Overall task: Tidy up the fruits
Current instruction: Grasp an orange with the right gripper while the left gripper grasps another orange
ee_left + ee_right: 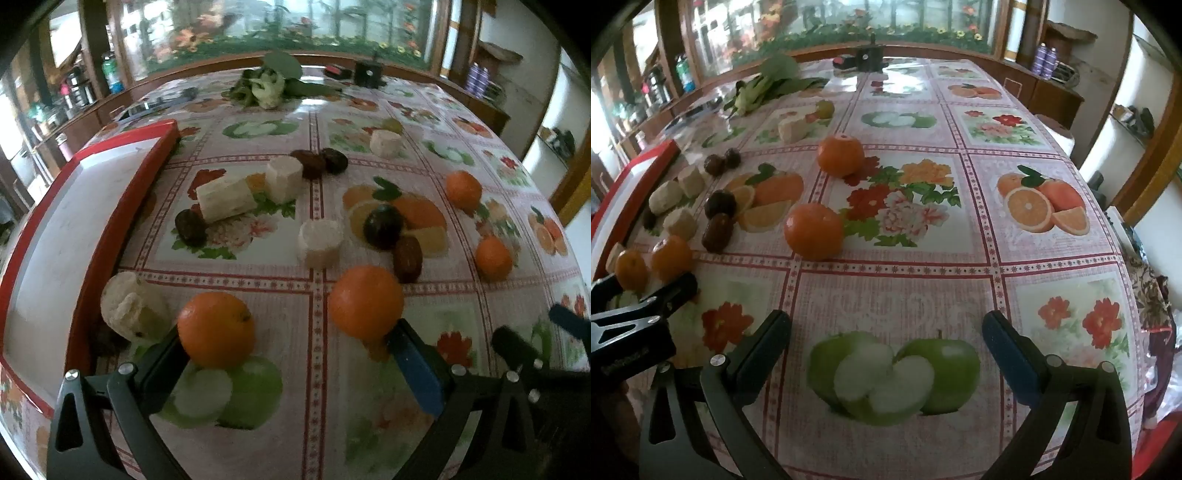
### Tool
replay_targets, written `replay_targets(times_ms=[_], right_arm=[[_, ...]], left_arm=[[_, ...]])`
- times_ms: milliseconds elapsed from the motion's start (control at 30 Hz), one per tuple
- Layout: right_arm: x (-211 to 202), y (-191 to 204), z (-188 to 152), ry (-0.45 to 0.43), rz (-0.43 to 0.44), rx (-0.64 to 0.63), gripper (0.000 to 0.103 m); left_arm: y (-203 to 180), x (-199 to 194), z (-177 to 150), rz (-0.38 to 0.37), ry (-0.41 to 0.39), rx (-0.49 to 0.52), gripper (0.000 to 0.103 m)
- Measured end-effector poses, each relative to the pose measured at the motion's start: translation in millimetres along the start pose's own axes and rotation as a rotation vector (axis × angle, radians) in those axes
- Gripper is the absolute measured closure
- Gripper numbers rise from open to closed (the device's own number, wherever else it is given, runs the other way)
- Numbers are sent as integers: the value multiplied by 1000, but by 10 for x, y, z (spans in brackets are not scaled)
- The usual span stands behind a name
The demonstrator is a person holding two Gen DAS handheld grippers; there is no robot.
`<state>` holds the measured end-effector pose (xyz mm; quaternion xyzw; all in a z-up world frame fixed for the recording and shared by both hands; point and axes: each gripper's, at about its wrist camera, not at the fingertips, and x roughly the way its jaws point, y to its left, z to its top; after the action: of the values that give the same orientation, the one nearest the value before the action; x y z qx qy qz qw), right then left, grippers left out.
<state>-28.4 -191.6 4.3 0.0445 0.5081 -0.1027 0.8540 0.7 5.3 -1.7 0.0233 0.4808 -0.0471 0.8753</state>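
In the left wrist view my left gripper (288,343) is open low over the table, with one orange (216,329) against its left finger and a second orange (365,297) by its right finger. Two more oranges (463,189) (493,257) lie at the right. Dark dates (407,257), a dark round fruit (383,226) and white cut pieces (320,242) are scattered mid-table. A red-rimmed white tray (125,173) lies at the left. In the right wrist view my right gripper (886,325) is open and empty, with two oranges (814,230) (841,154) beyond it.
Leafy greens (266,85) and a small black box (367,74) sit at the table's far end. A wooden-framed cabinet (258,33) runs behind the table. The flowered tablecloth (905,295) carries printed fruit pictures. The left gripper shows at the left edge (646,295).
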Motion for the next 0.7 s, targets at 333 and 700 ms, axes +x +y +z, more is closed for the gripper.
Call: replay_targets(times_ms=[333, 700], right_arm=[[-130, -208, 51, -4, 9, 19, 0], [-68, 46, 332, -26, 60, -116, 0]], left_arm=[[314, -302, -157, -108, 13, 40, 0], [410, -502, -303, -239, 47, 85, 0]])
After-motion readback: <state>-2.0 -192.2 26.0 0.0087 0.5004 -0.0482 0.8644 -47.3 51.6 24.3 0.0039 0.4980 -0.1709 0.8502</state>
